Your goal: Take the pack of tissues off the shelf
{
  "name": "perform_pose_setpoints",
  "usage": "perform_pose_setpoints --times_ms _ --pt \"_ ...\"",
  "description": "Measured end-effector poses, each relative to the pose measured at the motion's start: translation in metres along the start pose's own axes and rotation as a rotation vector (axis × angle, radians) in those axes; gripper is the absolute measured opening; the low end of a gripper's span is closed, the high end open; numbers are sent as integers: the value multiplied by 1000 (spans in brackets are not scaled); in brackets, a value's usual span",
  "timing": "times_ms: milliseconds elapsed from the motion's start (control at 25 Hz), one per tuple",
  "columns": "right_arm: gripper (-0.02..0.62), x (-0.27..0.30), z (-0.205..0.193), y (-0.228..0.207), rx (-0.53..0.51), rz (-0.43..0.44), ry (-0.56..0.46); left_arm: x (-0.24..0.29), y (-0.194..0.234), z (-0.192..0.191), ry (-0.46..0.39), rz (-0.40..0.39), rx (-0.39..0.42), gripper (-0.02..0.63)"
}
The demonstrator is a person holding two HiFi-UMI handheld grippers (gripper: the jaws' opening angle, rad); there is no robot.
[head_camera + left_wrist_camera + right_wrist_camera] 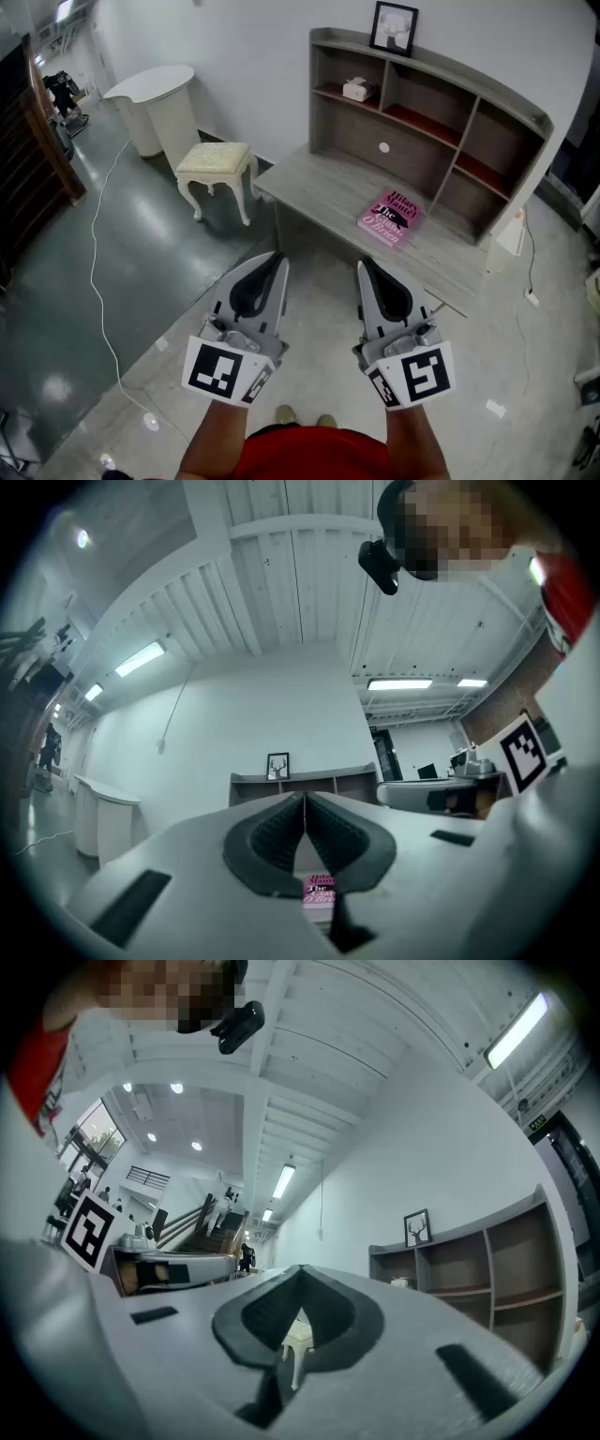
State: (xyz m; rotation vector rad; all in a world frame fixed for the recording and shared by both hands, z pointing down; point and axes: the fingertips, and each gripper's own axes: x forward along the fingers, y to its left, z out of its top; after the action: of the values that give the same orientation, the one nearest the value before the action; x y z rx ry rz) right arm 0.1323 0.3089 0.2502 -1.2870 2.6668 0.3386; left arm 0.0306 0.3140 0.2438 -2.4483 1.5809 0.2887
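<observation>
Starting with both sets of jaws shut, the main risk is arriving unready. The left hand-held gripper (270,262) and the right hand-held gripper (368,270) each have their pads pressed together on nothing. Whichever one goes in must open first, or it will simply shove the pack of tissues (356,90) deeper into its compartment. That pack sits in the upper left bay of the shelf (412,155) at the back of the desk (319,183), well apart from both grippers, so a long reach over the desk looks necessary. On that path a low forearm could brush the pink book (390,217) lying flat on the desk. A high approach could knock the framed picture (394,26) standing on top of the shelf, just right of the pack's bay. A soft pack may also crumple or slip under a shallow pinch. Both hands are held side by side in front of the body, forearms forward, grippers aimed toward the desk and tipped slightly upward.
</observation>
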Motion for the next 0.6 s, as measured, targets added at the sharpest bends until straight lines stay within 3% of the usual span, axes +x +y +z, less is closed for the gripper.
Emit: perform_pose_setpoints --times_ms 600 --pt "6 55 -50 -10 -2 -134 85 -15 109 -24 3 37 -13 12"
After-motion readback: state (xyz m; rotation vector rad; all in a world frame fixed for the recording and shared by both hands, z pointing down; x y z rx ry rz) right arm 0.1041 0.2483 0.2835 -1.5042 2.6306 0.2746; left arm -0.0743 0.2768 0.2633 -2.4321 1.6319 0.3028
